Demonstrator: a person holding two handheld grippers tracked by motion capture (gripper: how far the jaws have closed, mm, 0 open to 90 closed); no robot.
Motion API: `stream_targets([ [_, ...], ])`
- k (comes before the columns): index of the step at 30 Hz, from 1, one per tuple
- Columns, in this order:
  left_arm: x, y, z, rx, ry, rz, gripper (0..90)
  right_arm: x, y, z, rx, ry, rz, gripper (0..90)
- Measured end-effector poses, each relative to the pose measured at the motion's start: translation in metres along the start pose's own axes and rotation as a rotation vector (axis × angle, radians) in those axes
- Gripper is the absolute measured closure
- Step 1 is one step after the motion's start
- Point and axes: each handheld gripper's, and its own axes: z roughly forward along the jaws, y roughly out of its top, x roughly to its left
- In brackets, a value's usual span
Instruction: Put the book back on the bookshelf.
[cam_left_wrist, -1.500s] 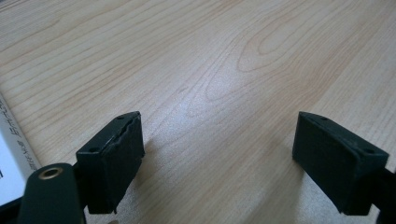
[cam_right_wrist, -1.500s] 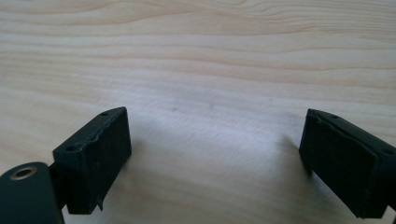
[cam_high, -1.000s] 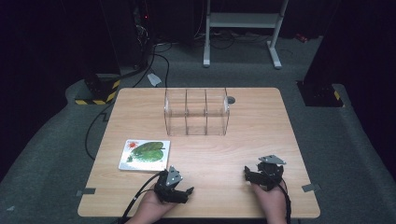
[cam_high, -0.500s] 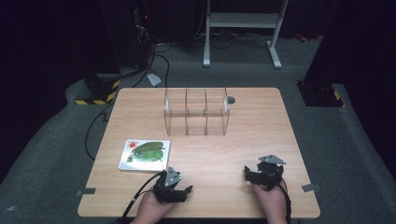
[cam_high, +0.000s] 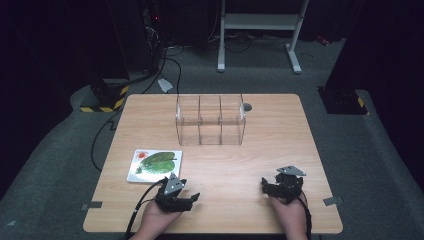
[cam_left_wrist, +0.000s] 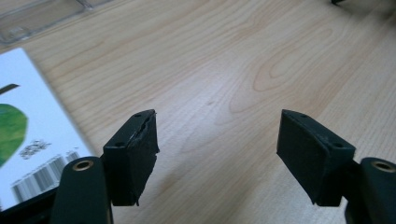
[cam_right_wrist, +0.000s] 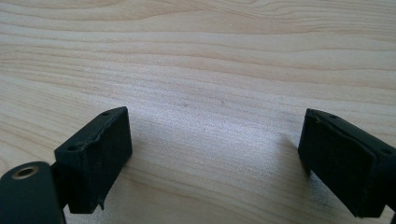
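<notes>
My left claw (cam_high: 186, 199) sits near the worktop's front edge, left of middle, jaws wide with bare wood between them; they've just been closing a little, nothing in the gap. In the left gripper view the left claw (cam_left_wrist: 217, 154) looks across the wood, with the card at the far left of that view. The leaf card (cam_high: 155, 165) lies flat just beyond and left of the left claw, toward the front-left corner, apart from the pads. My right claw (cam_high: 281, 186) rests near the front edge, right of middle, jaws wide, empty, plain worktop (cam_right_wrist: 201, 60) under it. The clear three-bay box (cam_high: 210, 120) stands toward the back edge, at centre, well apart from both claws. Risks as I judge them: the card is thin and flat, so the pads could skid over it or push it off the left edge rather than lift it. The box walls are see-through, easy to clip on approach and shove back.
</notes>
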Motion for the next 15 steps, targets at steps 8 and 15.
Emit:
stream_targets([
  [8,0.025,-0.003,-0.012,-0.019,0.033,-0.043,30.3,0.0,0.0,0.0,0.0,0.0,0.0,9.2],
  [15,0.046,-0.006,-0.022,-0.028,0.069,-0.071,30.8,0.0,0.0,0.0,0.0,0.0,0.0,9.2],
])
